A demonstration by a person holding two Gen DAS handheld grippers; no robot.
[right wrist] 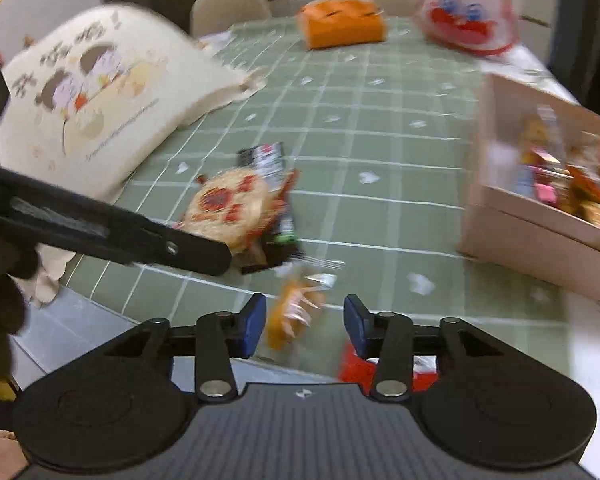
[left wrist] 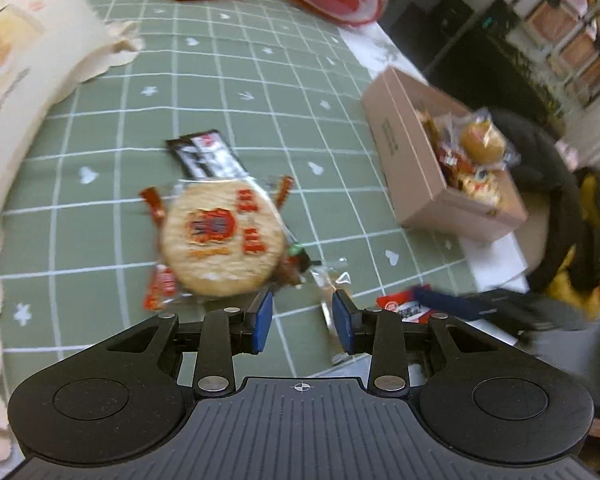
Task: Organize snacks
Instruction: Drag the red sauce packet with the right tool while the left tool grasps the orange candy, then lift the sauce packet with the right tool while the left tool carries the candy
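Snacks lie in a loose pile mid-table on the green checked cloth (left wrist: pixel 228 92): a round rice cracker (left wrist: pixel 220 238) overlapping a black-and-white packet (left wrist: pixel 210 156). The cardboard box (left wrist: pixel 412 160) to the right already holds several packets. A cream printed bag (right wrist: pixel 100 92) crowds the left side. The left gripper (left wrist: pixel 302 320) hangs partly open and empty just short of the cracker. The right gripper (right wrist: pixel 305 326) stands parted around a blurred orange packet (right wrist: pixel 292 312) (contact unclear).

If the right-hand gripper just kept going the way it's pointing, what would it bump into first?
Most likely the small orange snack packet lying between the open right gripper's fingers, on the green checked tablecloth. The picture is blurred, so depth is uncertain.
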